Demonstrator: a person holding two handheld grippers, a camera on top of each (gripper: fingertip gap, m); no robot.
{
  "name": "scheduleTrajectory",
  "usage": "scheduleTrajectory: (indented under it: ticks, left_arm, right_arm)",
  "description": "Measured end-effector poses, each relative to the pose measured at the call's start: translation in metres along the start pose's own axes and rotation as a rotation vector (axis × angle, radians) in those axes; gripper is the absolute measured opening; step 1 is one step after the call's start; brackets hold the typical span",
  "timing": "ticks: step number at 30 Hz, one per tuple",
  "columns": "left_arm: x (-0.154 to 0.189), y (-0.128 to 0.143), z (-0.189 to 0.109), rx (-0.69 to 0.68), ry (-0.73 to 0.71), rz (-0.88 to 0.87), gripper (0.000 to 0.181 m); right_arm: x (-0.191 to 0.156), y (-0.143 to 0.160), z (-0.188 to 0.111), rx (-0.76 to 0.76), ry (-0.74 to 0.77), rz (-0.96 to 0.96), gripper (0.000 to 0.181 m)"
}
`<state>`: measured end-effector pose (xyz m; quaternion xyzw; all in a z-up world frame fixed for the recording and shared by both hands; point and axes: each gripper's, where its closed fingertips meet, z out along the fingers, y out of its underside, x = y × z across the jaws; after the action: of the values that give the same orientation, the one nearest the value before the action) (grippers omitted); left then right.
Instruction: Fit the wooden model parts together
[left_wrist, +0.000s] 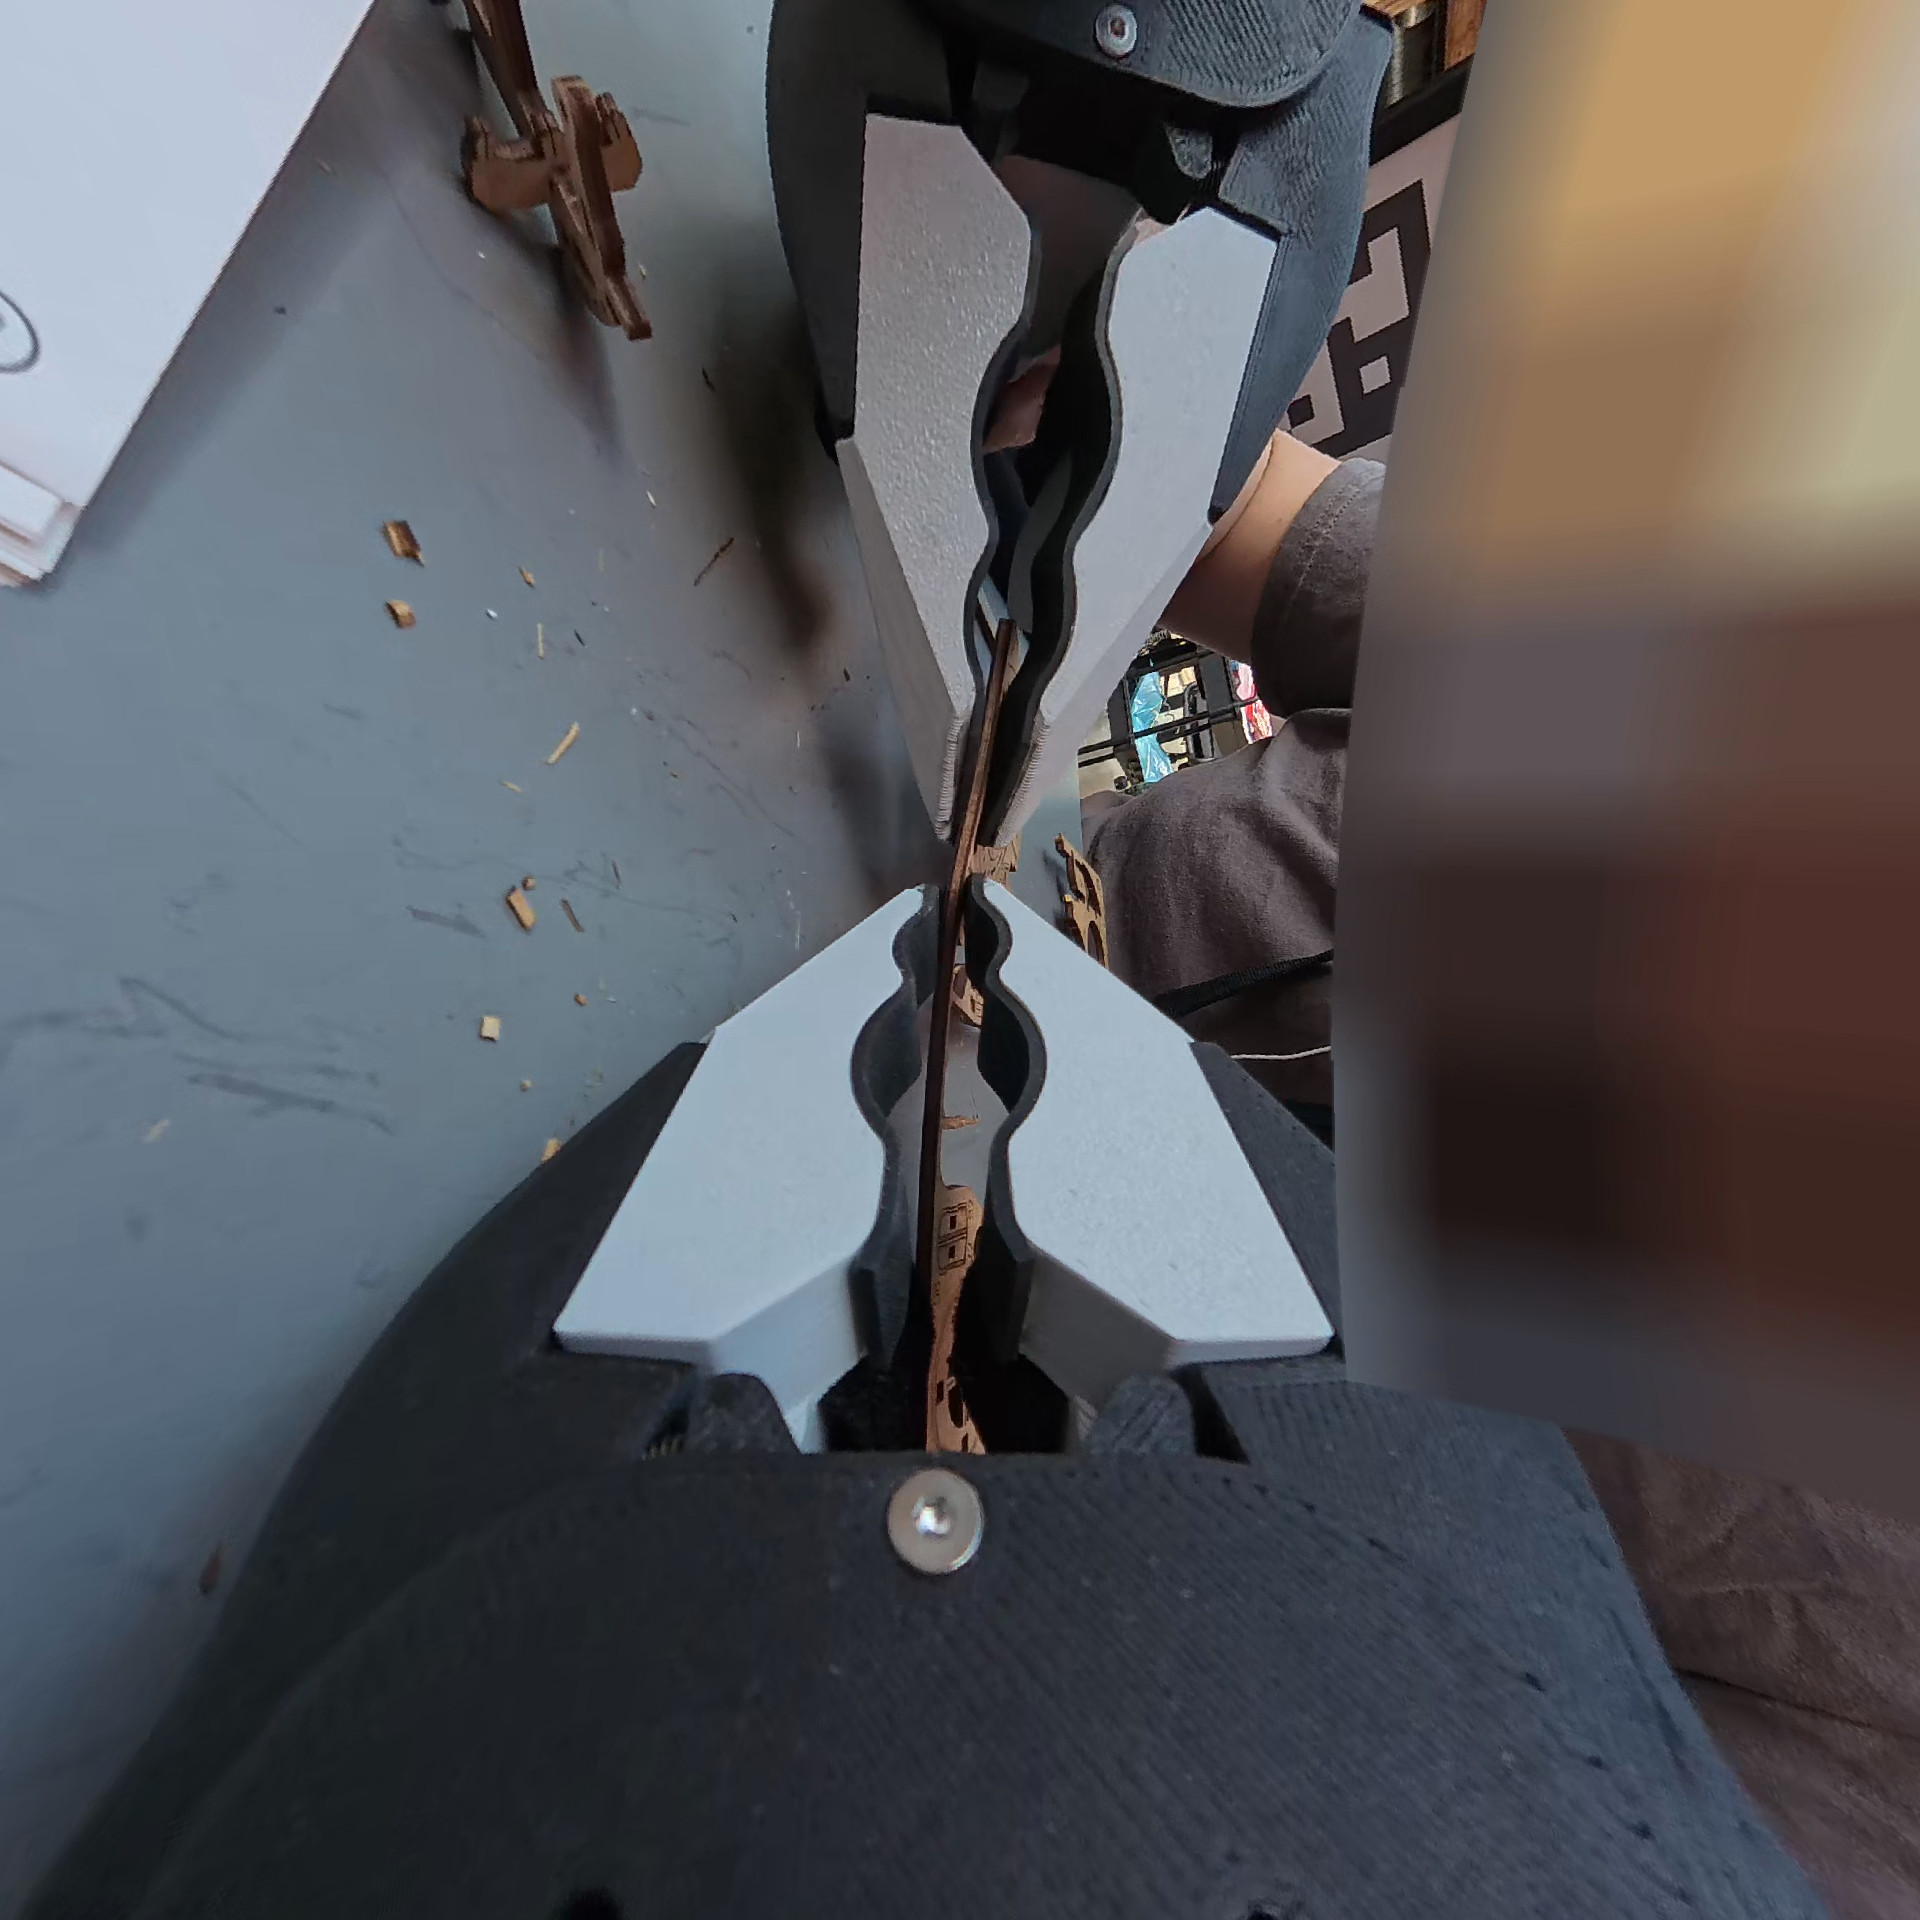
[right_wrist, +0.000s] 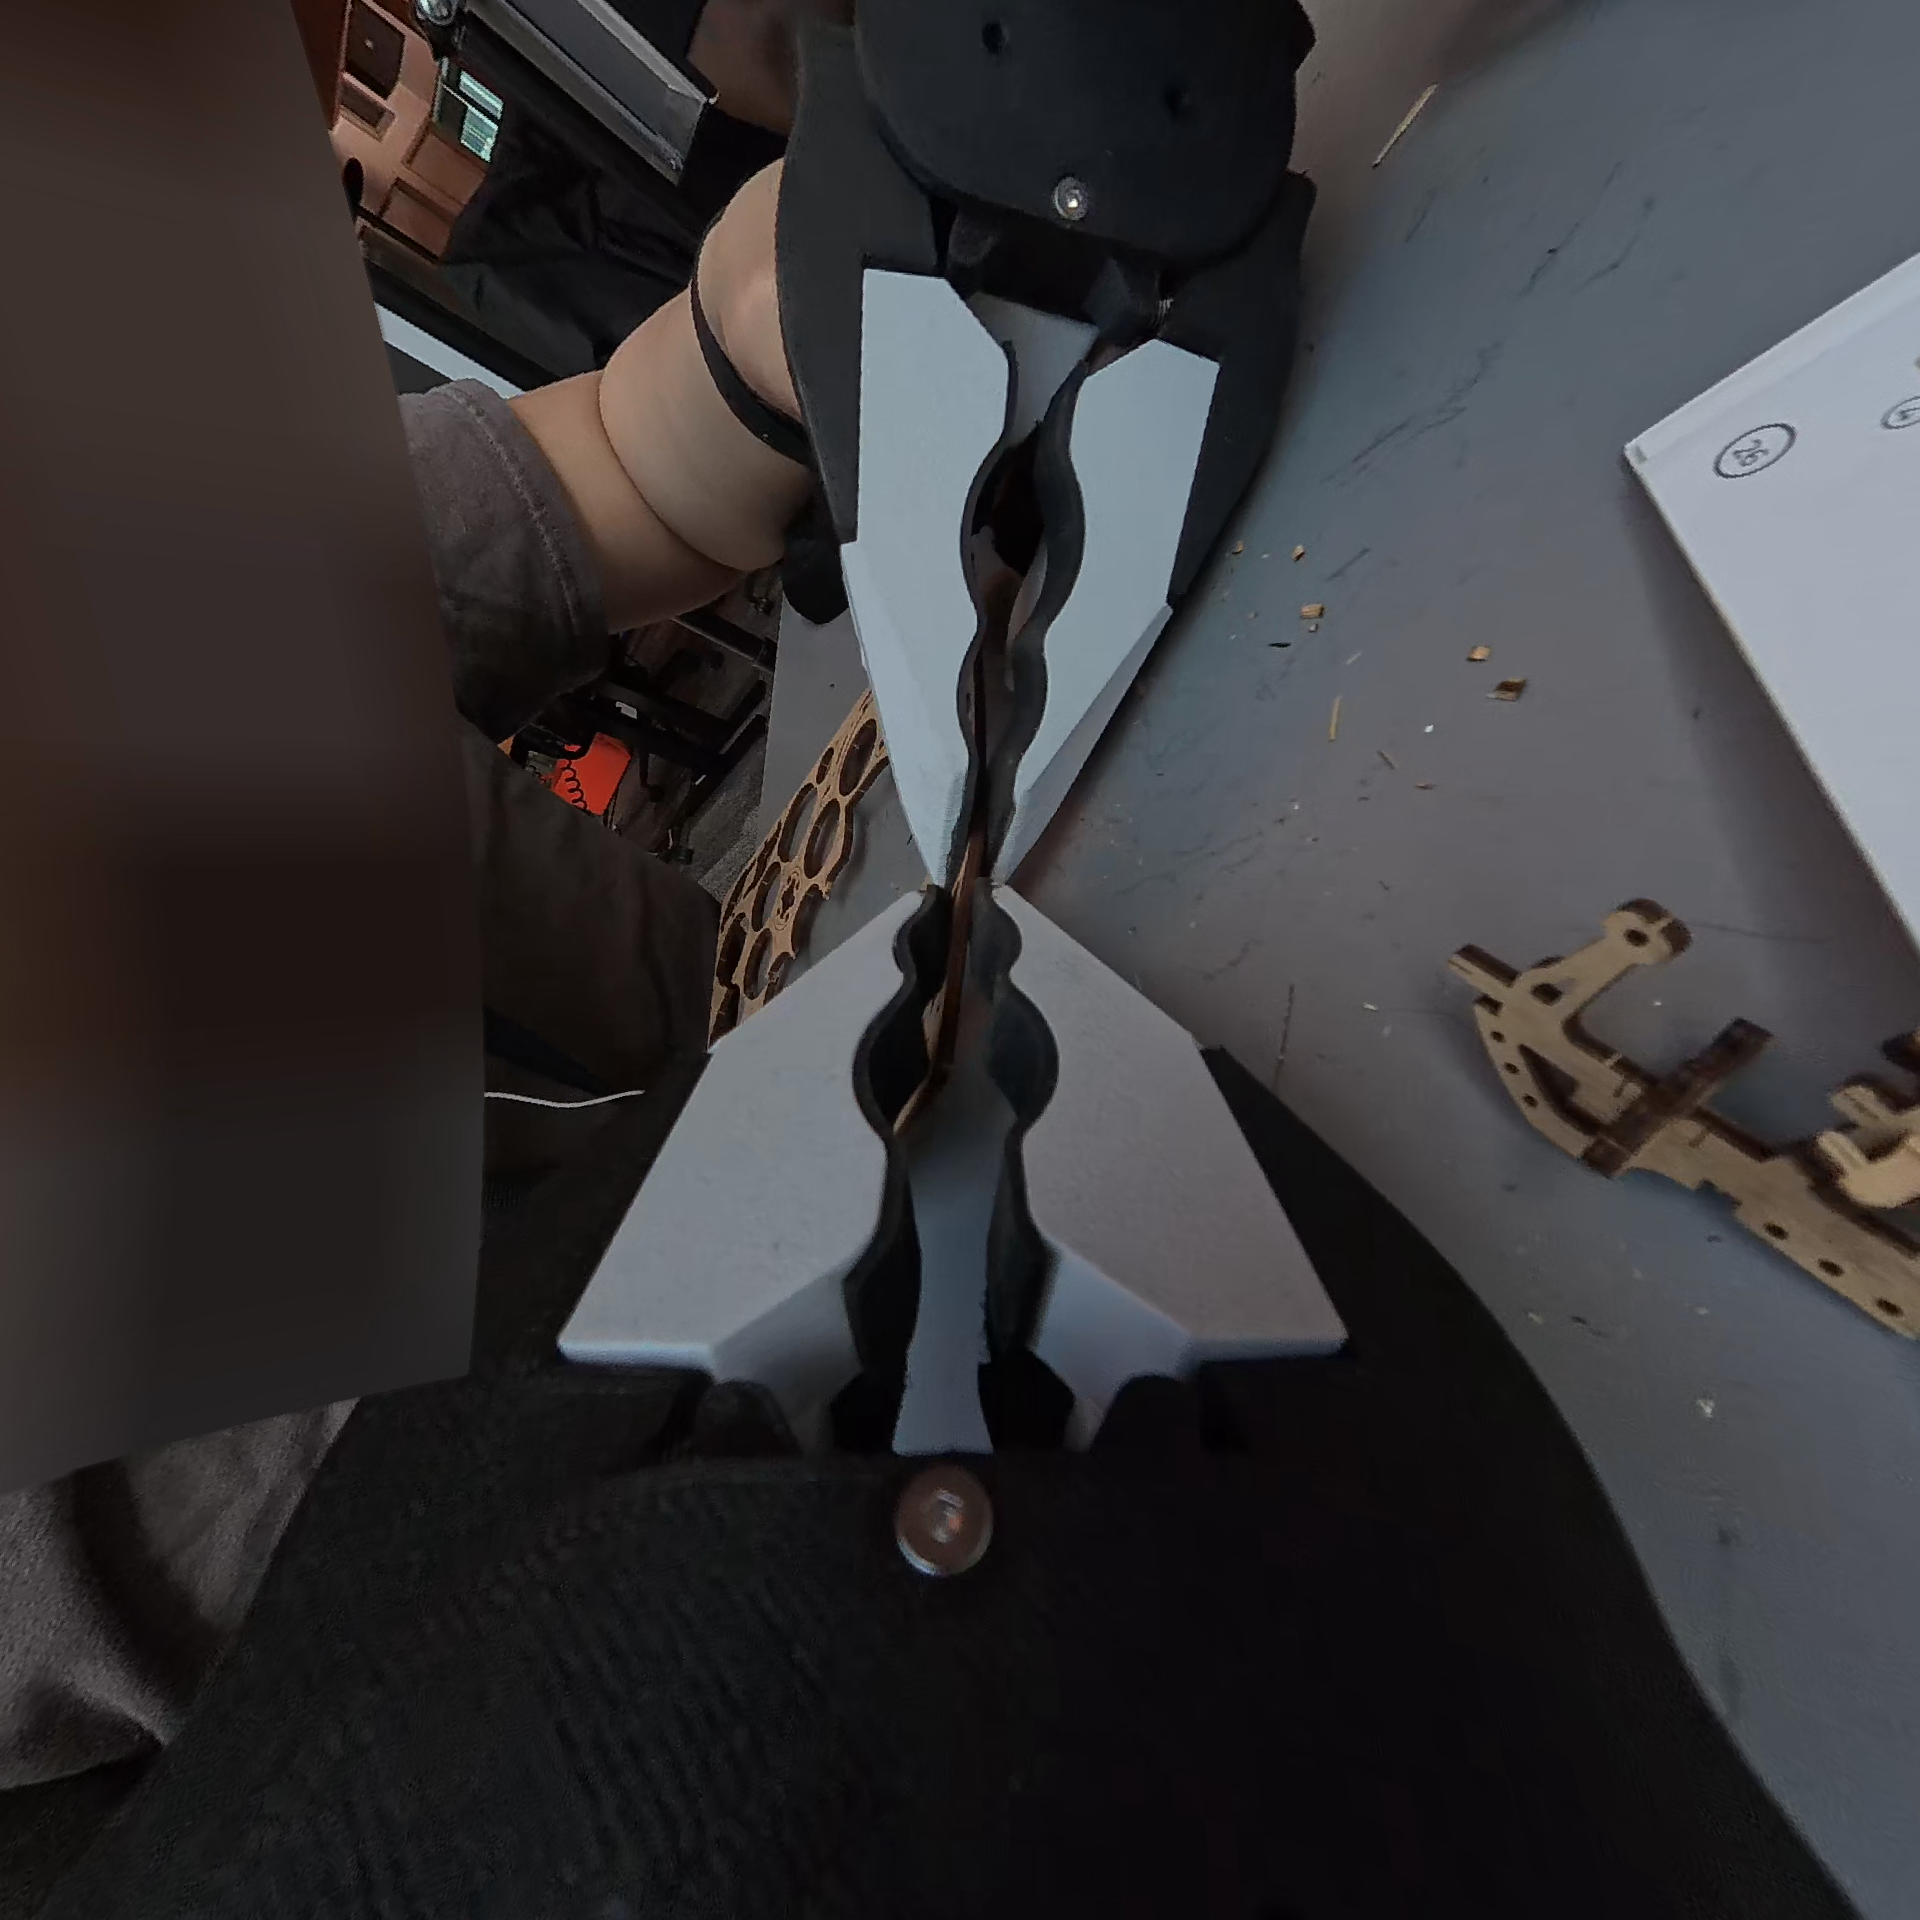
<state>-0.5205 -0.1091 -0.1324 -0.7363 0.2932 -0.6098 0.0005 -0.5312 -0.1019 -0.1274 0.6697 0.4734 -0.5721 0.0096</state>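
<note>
Mating step: 2 tools meet tip to tip over the worktop.
The left tool clenches a thin wooden sheet; the right tool, at 12 o'clock from it, pinches another wooden piece; next comes careful edge alignment.

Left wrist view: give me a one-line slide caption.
Tip to tip above the grey table, the left gripper and the right gripper each clamp a thin wooden part edge-on.
</note>
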Motion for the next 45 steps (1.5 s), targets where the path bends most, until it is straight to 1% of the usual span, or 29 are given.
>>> scheduleTrajectory:
  ticks: [1, 6, 8, 10, 12, 14, 15, 17, 19, 21, 23, 25, 27, 28, 30, 35, 41, 45]
  left_arm:
    - [0.0, 0.0, 0.0, -0.003, 0.0, 0.001, 0.001]
    - [0.001, 0.0, 0.0, 0.0, 0.006, -0.006, 0.001]
    - [0.004, 0.0, 0.0, 0.005, 0.009, 0.035, 0.002]
    - [0.004, 0.002, 0.002, -0.024, -0.02, 0.068, 0.003]
    - [0.006, -0.002, 0.001, -0.032, -0.093, 0.143, 0.004]
    - [0.005, -0.009, -0.006, -0.036, -0.238, 0.262, 0.018]
    - [0.01, -0.015, -0.012, -0.009, -0.292, 0.32, 0.021]
    - [0.026, -0.029, -0.024, 0.054, -0.364, 0.403, 0.021]
    - [0.029, -0.043, -0.042, 0.089, -0.562, 0.499, 0.019]
    - [0.023, -0.051, -0.065, 0.04, -0.85, 0.597, 0.014]
    - [0.017, -0.053, -0.094, -0.092, -1.184, 0.683, 0.008]
    - [0.023, -0.056, -0.122, -0.228, -1.487, 0.792, 0.003]
    - [0.032, -0.056, -0.141, -0.362, -1.692, 0.88, 0.0]
    - [0.035, -0.053, -0.146, -0.427, -1.749, 0.888, 0.0]
    - [0.035, -0.04, -0.149, -0.522, -1.769, 0.84, 0.001]
    - [0.052, -0.032, -0.164, -0.593, -1.893, 0.827, 0.001]
    - [0.081, -0.032, -0.179, -0.586, -1.98, 0.811, 0.002]
    - [0.087, -0.018, -0.192, -0.544, -1.968, 0.717, 0.006]
  right_arm:
    - [0.0, 0.0, 0.0, -0.004, 0.0, -0.003, 0.002]
    - [0.0, 0.0, 0.0, 0.0, 0.006, -0.008, 0.002]
    - [-0.002, -0.001, 0.0, 0.007, -0.011, -0.013, 0.002]
    - [-0.002, 0.002, 0.002, -0.018, -0.027, 0.001, 0.003]
    - [-0.004, 0.003, 0.003, -0.033, -0.048, 0.004, 0.003]
    - [-0.005, 0.001, 0.002, -0.021, -0.06, 0.012, 0.002]
    - [-0.006, 0.001, 0.001, -0.017, -0.068, 0.014, 0.002]
    - [-0.006, -0.001, 0.0, -0.007, -0.07, 0.019, 0.002]
    - [-0.007, -0.002, -0.001, 0.002, -0.075, 0.019, 0.002]
    - [-0.005, -0.004, -0.002, 0.018, -0.069, 0.026, 0.002]
    - [-0.006, -0.006, -0.003, 0.032, -0.072, 0.03, 0.002]
    - [-0.006, -0.008, -0.004, 0.045, -0.068, 0.027, 0.002]
    - [-0.006, -0.009, -0.004, 0.05, -0.065, 0.024, 0.002]
    - [-0.006, -0.009, -0.004, 0.054, -0.063, 0.023, 0.002]
    - [-0.006, -0.01, -0.005, 0.061, -0.06, 0.021, 0.002]
    - [-0.007, -0.012, -0.006, 0.081, -0.054, 0.006, 0.002]
    - [-0.01, -0.016, -0.008, 0.1, -0.046, -0.024, 0.002]
    - [-0.02, -0.031, -0.016, 0.152, -0.028, -0.099, 0.002]
